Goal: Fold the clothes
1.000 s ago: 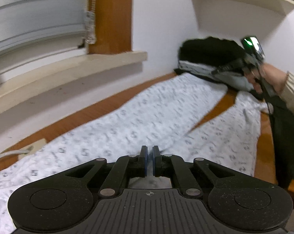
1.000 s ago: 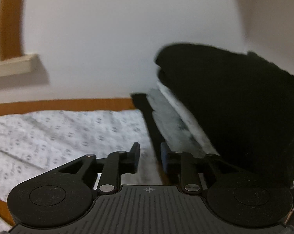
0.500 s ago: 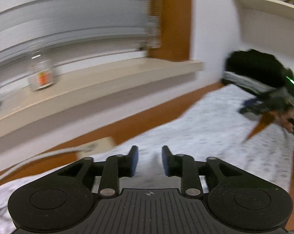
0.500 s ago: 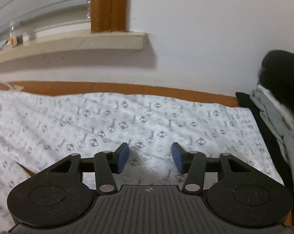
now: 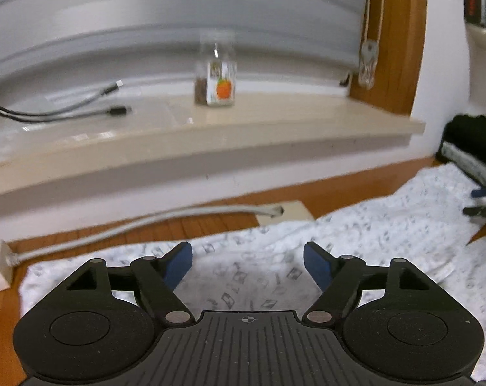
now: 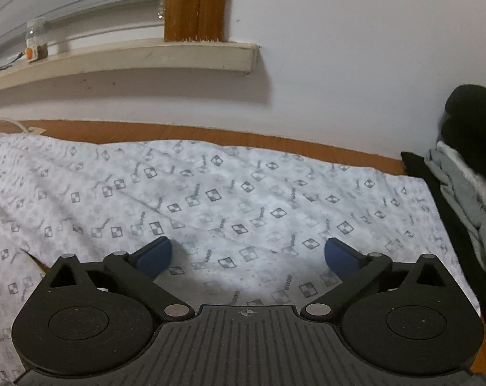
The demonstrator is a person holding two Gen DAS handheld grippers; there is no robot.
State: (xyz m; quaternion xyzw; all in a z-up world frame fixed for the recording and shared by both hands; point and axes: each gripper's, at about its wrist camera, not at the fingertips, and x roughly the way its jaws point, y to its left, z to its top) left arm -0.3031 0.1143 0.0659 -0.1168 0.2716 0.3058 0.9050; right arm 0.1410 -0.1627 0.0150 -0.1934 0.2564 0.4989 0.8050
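Right now you have one white cotton garment printed with small grey squares [image 6: 230, 193] spread flat on the orange-brown wooden floor [image 5: 191, 225], below both grippers. Your left gripper [image 5: 247, 262] and right gripper [image 6: 247, 254] each hover with jaws spread, gripping nothing. One glass jar [image 5: 217, 74] stands on the beige windowsill [image 5: 275, 128].

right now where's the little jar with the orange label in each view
Left wrist view: the jar stands upper centre on the window sill, beyond the open left tongs.
Right wrist view: the jar is small, far upper left, on the same sill.
Shared landmark: the wooden window frame post.
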